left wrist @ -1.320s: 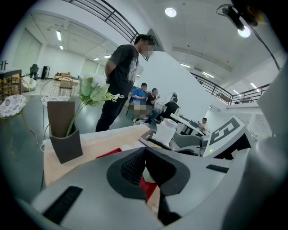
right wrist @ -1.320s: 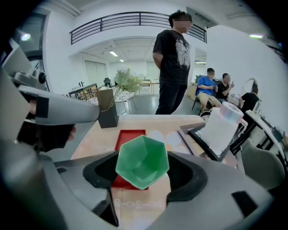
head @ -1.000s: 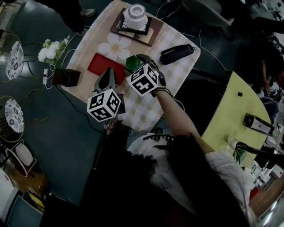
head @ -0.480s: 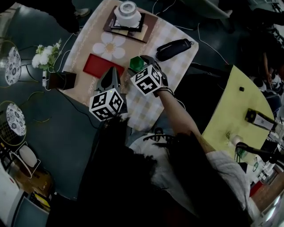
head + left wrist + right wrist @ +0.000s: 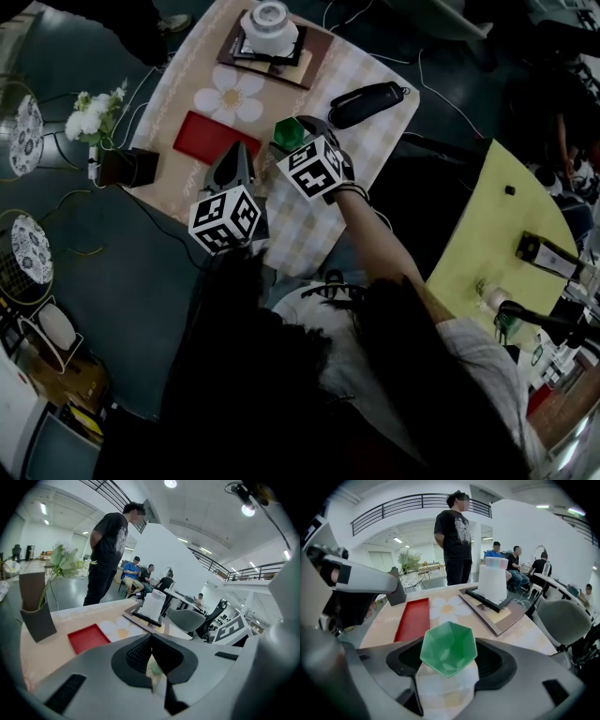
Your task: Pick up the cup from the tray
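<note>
Little has shifted in half a second: our right gripper [image 5: 450, 665] has its fingers spread wide, clasping the green cup [image 5: 449, 648] above the worktop [image 5: 520, 634], just beside the red tray [image 5: 412, 619]. It looks light, rigid and slick, so we grip its faceted sides. Our left gripper [image 5: 151, 660] has its fingers closed, empty.
</note>
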